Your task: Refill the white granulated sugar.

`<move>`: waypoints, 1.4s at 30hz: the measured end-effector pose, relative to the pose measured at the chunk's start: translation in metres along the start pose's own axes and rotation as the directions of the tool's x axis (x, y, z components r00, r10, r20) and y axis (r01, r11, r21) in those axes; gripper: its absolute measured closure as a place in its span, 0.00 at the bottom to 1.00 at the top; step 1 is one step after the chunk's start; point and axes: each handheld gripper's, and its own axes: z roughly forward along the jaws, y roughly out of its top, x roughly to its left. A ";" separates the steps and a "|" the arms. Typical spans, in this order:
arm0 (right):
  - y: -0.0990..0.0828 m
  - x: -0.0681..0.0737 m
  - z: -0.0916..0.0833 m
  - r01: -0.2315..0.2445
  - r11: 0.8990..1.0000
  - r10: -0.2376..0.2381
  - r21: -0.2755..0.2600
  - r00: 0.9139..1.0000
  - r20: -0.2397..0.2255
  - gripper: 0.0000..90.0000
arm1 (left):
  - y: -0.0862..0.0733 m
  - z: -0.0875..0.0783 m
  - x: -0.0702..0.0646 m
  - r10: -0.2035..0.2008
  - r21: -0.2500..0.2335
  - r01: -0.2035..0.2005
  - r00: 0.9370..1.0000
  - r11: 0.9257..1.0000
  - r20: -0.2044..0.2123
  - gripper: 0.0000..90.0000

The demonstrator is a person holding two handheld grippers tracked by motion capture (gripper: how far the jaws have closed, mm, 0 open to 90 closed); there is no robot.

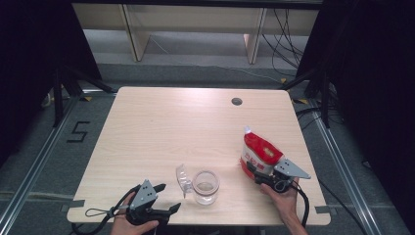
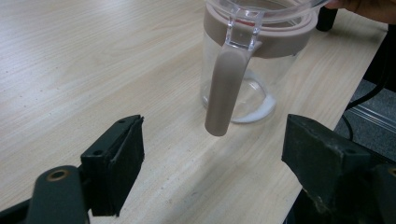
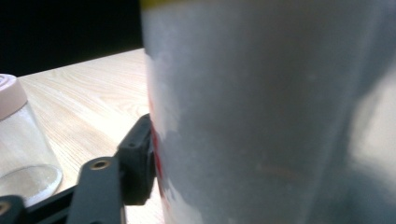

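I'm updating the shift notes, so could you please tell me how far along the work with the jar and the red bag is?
Done: the clear jar stands open, its lid flipped back. In hand: the right gripper has its jaws around the red bag, one pad against the bag's side in the right gripper view; the left gripper waits open beside the jar. Left: the jar looks nearly empty, so presumably lifting the bag and pouring.

- One red-and-white bag stands on the counter.
- One clear glass jar with its flip lid open.
- Two tongs: the left tongs and the right tongs.
- One dark round hole in the counter.
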 end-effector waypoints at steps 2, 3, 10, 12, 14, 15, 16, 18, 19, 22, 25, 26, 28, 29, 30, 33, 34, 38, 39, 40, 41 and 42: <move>-0.001 0.001 0.001 -0.017 1.000 0.017 -0.012 1.000 -0.021 0.45 | 0.000 0.000 0.000 0.000 -0.002 0.000 1.000 1.000 0.003 0.23; -0.001 0.001 0.001 -0.017 1.000 0.017 -0.010 1.000 -0.024 0.45 | 0.000 0.000 0.000 0.000 -0.001 0.000 1.000 1.000 0.003 0.23; -0.001 0.001 0.001 -0.009 1.000 0.009 -0.027 1.000 -0.012 0.46 | 0.000 0.001 0.000 -0.002 0.000 0.002 1.000 1.000 0.004 0.23; -0.001 0.000 0.003 -0.005 0.999 0.004 -0.041 1.000 -0.017 0.44 | -0.001 0.001 0.000 -0.003 -0.005 0.003 1.000 1.000 0.007 0.23; -0.001 0.000 0.002 -0.019 0.999 0.018 -0.026 0.999 -0.026 0.45 | -0.001 0.001 0.000 -0.005 -0.005 0.005 1.000 1.000 0.007 0.23; -0.001 0.000 0.002 -0.012 1.000 0.011 -0.027 1.000 -0.014 0.46 | -0.001 0.001 0.000 -0.004 -0.005 0.004 1.000 1.000 0.007 0.23; -0.001 0.001 0.002 -0.025 0.999 0.025 -0.022 1.000 -0.014 0.47 | 0.000 0.001 0.000 -0.004 -0.006 0.004 1.000 1.000 0.006 0.23; -0.001 0.000 0.003 -0.015 0.999 0.015 -0.030 1.000 -0.027 0.47 | 0.000 0.001 0.000 -0.003 -0.006 0.003 1.000 1.000 0.006 0.23; -0.001 0.000 0.003 -0.015 0.999 0.015 -0.030 1.000 -0.027 0.47 | 0.000 0.001 0.000 -0.004 -0.006 0.004 1.000 1.000 0.006 0.23; -0.001 0.001 0.002 -0.026 0.999 0.025 -0.031 1.000 -0.018 0.48 | 0.000 0.000 0.000 -0.004 0.000 0.004 1.000 1.000 0.005 0.23; 0.000 0.001 0.002 -0.021 0.999 0.021 -0.026 1.000 -0.009 0.50 | 0.000 0.000 0.000 -0.002 0.000 0.002 1.000 1.000 0.005 0.23; 0.000 0.001 0.002 -0.015 0.999 0.015 -0.028 1.000 -0.009 0.50 | -0.001 0.001 0.000 -0.003 -0.005 0.003 1.000 1.000 0.008 0.23; 0.001 0.003 0.002 -0.038 0.999 0.038 -0.024 0.999 -0.006 0.51 | -0.001 0.001 0.000 -0.004 -0.005 0.004 1.000 1.000 0.008 0.23; 0.001 0.001 0.002 -0.007 0.999 0.007 -0.035 1.000 -0.003 0.51 | 0.000 0.001 0.000 -0.003 0.000 0.003 1.000 1.000 0.005 0.23; 0.001 0.002 0.002 -0.025 0.999 0.025 -0.027 1.000 -0.011 0.51 | 0.000 0.000 0.000 -0.002 0.000 0.002 1.000 1.000 0.005 0.23; 0.003 0.001 0.001 -0.019 1.000 0.019 -0.018 1.000 -0.005 0.52 | -0.001 0.001 0.000 -0.013 -0.004 0.013 1.000 1.000 0.007 0.23; 0.003 0.002 0.000 -0.040 0.999 0.041 -0.017 0.999 0.008 0.52 | -0.001 0.001 -0.001 -0.022 0.000 0.022 1.000 1.000 0.007 0.24; 0.004 0.002 -0.001 -0.054 0.998 0.054 -0.022 0.999 -0.001 0.53 | 0.000 0.001 0.001 0.011 0.009 -0.011 1.000 1.000 0.007 0.24; 0.004 0.002 -0.002 -0.062 0.998 0.062 -0.017 0.998 -0.016 0.53 | -0.001 0.001 0.000 -0.017 0.002 0.017 1.000 1.000 0.006 0.24; 0.004 0.002 -0.001 -0.044 0.999 0.044 -0.023 0.999 -0.019 0.53 | -0.001 0.000 0.000 -0.011 0.005 0.011 1.000 1.000 0.004 0.24; 0.005 0.004 -0.002 -0.055 0.998 0.054 -0.015 0.998 -0.020 0.53 | 0.000 0.000 0.000 -0.002 0.008 0.002 1.000 1.000 -0.003 0.24; 0.005 0.005 -0.002 -0.041 0.999 0.041 -0.019 0.999 -0.018 0.54 | 0.000 -0.001 0.002 0.019 0.010 -0.019 1.000 1.000 -0.002 0.24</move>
